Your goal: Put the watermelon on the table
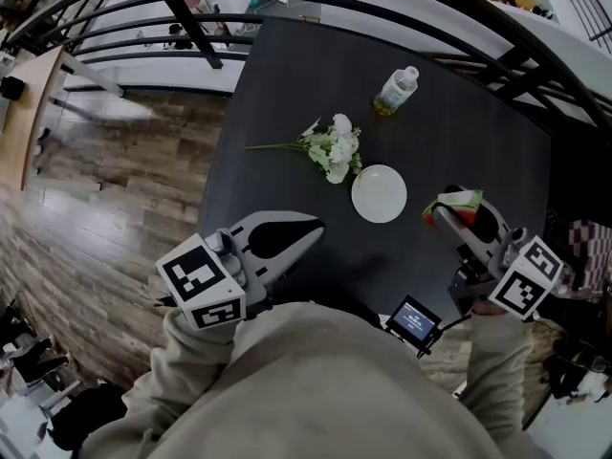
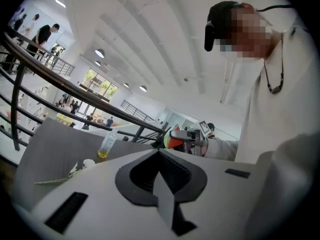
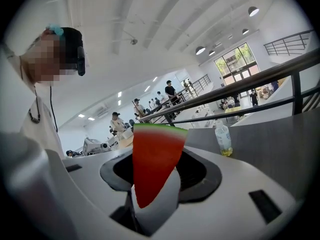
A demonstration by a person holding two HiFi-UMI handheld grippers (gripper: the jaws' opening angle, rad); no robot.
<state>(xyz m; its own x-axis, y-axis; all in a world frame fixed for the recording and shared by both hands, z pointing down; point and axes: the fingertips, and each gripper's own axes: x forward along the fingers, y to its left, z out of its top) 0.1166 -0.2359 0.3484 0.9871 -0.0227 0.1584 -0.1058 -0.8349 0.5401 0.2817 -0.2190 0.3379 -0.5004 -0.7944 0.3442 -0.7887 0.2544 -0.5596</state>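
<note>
A wedge of watermelon [image 1: 459, 203], red with a green rind, is pinched between the jaws of my right gripper [image 1: 449, 210], above the right side of the dark table [image 1: 287, 94]. In the right gripper view the slice [image 3: 150, 169] stands upright, rind on top, with the right gripper [image 3: 159, 149] shut on it. My left gripper [image 1: 314, 228] hovers over the table's near left part, its jaws together with nothing between them. From the left gripper [image 2: 160, 151] view, the watermelon [image 2: 172, 142] shows beyond the tips.
On the table lie a white plate [image 1: 379, 193], a bunch of white flowers [image 1: 335, 149] and a small bottle of yellow liquid [image 1: 396, 91]. A black railing [image 1: 191, 27] runs behind the table. Wooden floor [image 1: 115, 180] lies to the left. People stand in the far background.
</note>
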